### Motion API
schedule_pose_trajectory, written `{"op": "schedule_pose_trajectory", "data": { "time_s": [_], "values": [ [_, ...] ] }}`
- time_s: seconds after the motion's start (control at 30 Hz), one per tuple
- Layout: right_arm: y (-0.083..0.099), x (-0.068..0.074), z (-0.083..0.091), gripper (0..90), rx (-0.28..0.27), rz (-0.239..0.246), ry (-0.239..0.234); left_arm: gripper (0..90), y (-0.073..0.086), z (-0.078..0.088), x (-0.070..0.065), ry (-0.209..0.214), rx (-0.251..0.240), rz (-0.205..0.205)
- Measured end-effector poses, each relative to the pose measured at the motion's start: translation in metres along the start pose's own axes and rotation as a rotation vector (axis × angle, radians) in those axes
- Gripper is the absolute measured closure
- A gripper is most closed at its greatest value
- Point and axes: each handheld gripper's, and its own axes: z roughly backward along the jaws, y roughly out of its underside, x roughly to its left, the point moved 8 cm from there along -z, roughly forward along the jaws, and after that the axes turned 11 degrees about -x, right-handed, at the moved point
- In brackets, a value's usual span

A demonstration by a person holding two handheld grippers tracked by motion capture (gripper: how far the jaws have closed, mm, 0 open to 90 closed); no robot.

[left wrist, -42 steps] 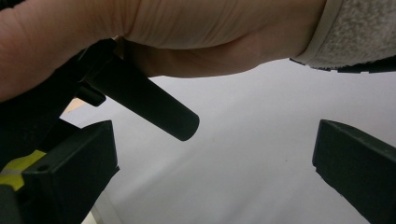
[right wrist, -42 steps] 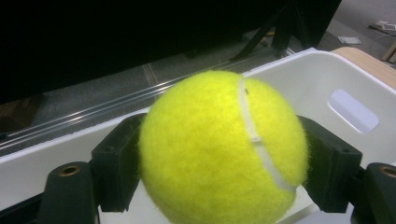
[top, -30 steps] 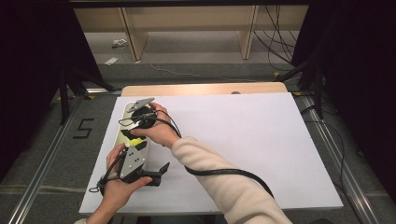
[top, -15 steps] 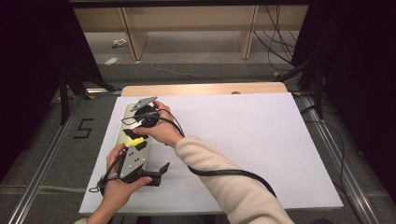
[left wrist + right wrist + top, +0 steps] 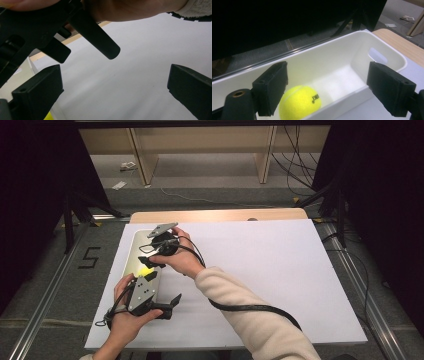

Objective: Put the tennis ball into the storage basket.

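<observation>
I'm lifting my right gripper [image 5: 325,92], jaws wide and empty, clear of the tennis ball [image 5: 300,102] seemingly resting in the bin [image 5: 387,53]; left gripper [image 5: 115,93] is gaping too.

A bin [image 5: 131,251] is being carried at the left edge of the table [image 5: 280,270], running from near the far edge toward the near one. A ball [image 5: 300,101] is lying in the bin on its floor. The right gripper [image 5: 150,261] is being held above the bin, and the left gripper [image 5: 167,306] is being held near the table's near left corner, just beside the bin's near end.
</observation>
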Motion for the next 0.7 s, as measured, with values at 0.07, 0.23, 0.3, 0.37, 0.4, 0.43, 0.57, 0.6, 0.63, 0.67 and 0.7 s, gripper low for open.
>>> {"op": "schedule_pose_trajectory", "data": {
  "time_s": [0.07,0.23,0.3,0.37,0.4,0.43,0.57,0.6,0.63,0.67,0.7],
  "values": [
    [0.0,-0.001,0.004,18.1,-0.002,-0.002,0.003,0.0,0.0,0.0,0.0,0.0,0.001,0.0],
    [0.0,-0.004,0.012,18.1,-0.007,-0.009,0.011,0.0,0.0,0.0,0.0,0.0,0.0,0.001],
    [0.0,-0.005,0.016,18.1,-0.01,-0.008,0.016,0.0,0.0,0.0,0.0,0.0,0.001,0.002],
    [0.001,-0.007,0.018,18.2,-0.011,-0.009,0.018,0.0,0.0,0.0,0.0,0.0,0.001,0.001],
    [0.001,-0.008,0.019,18.2,-0.013,-0.017,0.021,0.0,0.0,0.0,0.0,-0.001,0.001,0.0],
    [0.001,-0.009,0.02,18.3,-0.016,-0.015,0.023,0.0,0.0,0.0,0.0,-0.001,0.001,-0.001],
    [0.001,-0.011,0.025,18.3,-0.018,-0.021,0.031,0.0,0.0,0.0,0.0,-0.001,0.0,0.0],
    [0.001,-0.012,0.026,18.3,-0.018,-0.022,0.031,0.0,0.0,0.0,0.0,-0.001,0.0,0.0],
    [0.001,-0.013,0.027,18.3,-0.021,-0.019,0.034,0.0,0.0,0.0,0.0,-0.002,0.0,0.002],
    [0.001,-0.014,0.029,18.3,-0.021,-0.022,0.036,0.0,0.0,0.0,0.0,-0.002,-0.001,0.001],
    [0.002,-0.015,0.031,18.3,-0.021,-0.023,0.038,0.0,0.0,0.0,0.0,-0.002,-0.001,0.001]
  ]
}}
